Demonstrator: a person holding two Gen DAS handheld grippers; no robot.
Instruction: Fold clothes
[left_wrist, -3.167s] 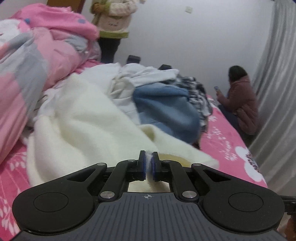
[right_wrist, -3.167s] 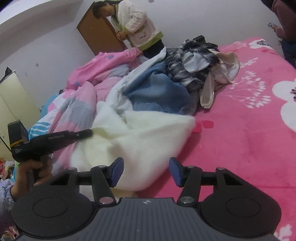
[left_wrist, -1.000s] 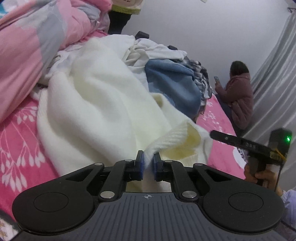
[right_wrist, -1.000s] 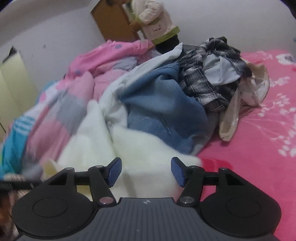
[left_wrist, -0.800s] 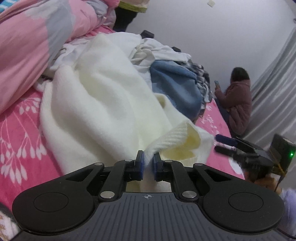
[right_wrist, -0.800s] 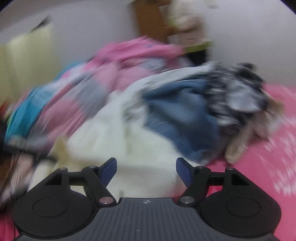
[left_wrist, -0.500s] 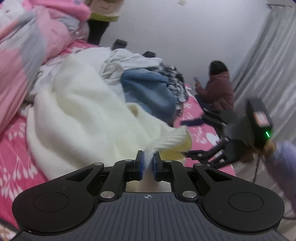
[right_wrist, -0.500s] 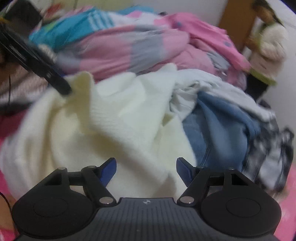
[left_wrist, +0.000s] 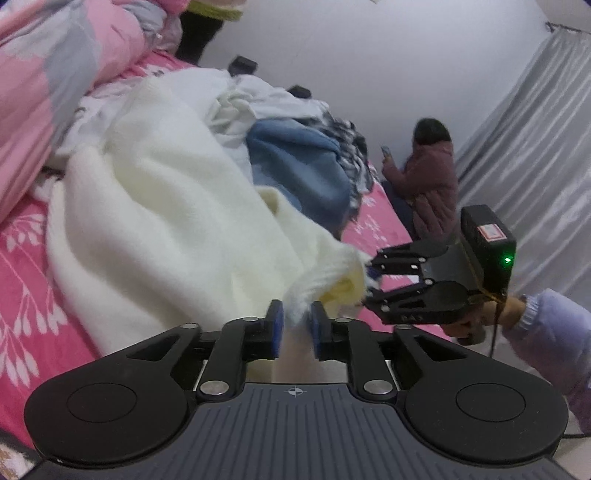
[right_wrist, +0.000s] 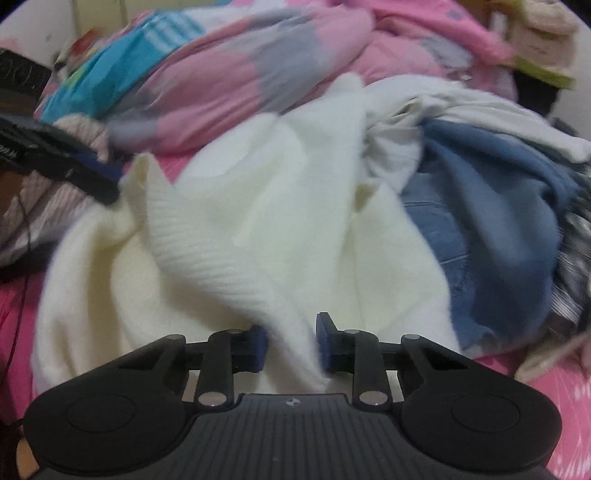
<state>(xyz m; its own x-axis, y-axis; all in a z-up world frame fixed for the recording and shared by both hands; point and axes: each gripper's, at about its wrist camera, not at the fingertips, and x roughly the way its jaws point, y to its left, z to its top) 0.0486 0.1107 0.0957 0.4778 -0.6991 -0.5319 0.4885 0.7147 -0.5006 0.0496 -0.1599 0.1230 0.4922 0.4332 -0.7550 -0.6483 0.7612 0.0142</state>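
The left gripper (left_wrist: 294, 321), angled downward, is opening around the cream sweater's (left_wrist: 177, 221) ribbed hem. The right gripper (right_wrist: 290, 341), tilted steeply down, closes on the hem's other end.

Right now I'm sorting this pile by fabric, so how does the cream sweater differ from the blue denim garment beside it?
The cream sweater is pale, fuzzy knit with a ribbed hem; the blue denim garment is darker, smoother cloth with stitched seams. The sweater spreads wide at the front of the pile, while the denim lies bunched behind it, beside plaid cloth. Sweater fabric sits between both tongs; the denim is untouched. Both lie unfolded on the pink bedspread.
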